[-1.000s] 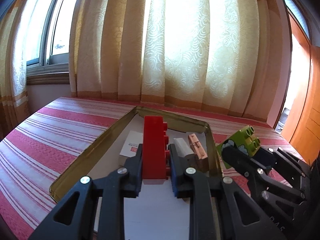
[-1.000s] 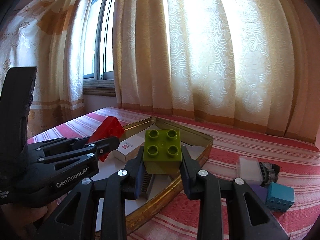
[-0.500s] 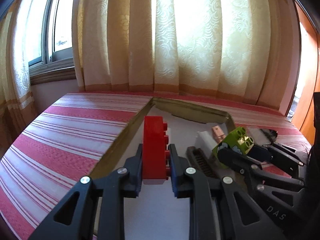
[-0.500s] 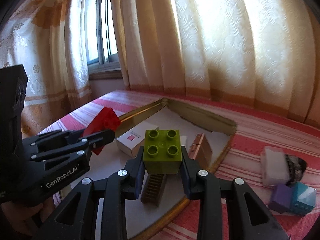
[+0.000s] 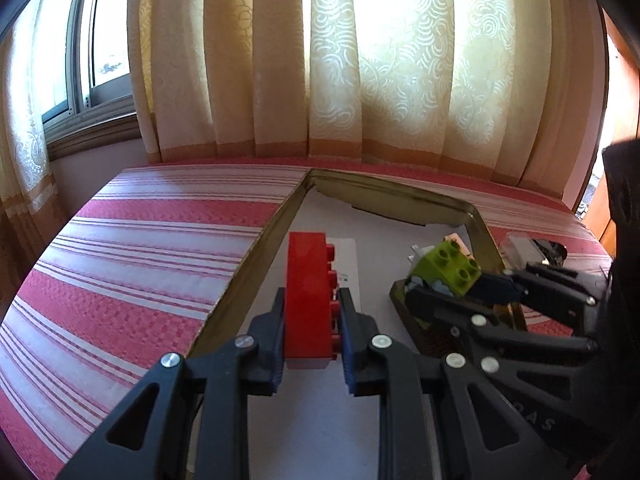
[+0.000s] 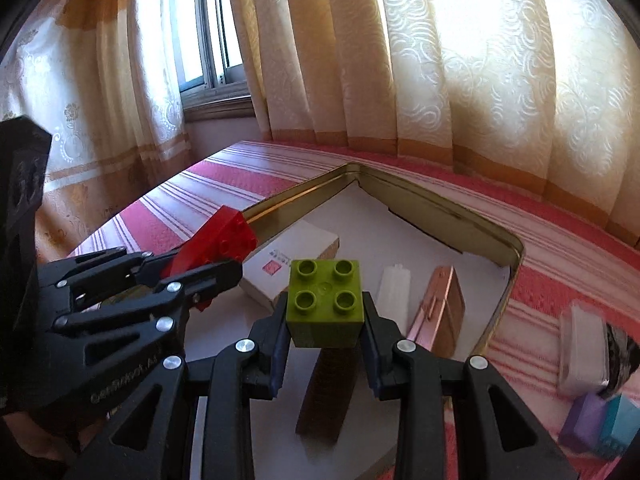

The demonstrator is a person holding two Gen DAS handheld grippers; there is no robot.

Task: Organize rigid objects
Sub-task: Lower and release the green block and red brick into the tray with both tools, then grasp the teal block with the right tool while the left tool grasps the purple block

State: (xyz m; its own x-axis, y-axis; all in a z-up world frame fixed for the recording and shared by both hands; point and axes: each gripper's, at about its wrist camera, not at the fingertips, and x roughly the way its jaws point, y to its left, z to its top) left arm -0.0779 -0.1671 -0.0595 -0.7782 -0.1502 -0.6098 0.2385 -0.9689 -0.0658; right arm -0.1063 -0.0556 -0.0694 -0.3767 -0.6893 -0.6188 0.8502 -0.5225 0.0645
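We clamp a red brick in our left gripper and a green brick in our right gripper, both over the tin.

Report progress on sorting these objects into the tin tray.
Done: a white box, a rose-gold case, a white stick and a dark comb-like piece lie in the tin tray.

In hand: the left gripper holds a red brick, the right gripper a green brick, both above it.

Left: purple and teal blocks and a clear case outside.

Left tool and right tool — both clamped, side by side, raised.
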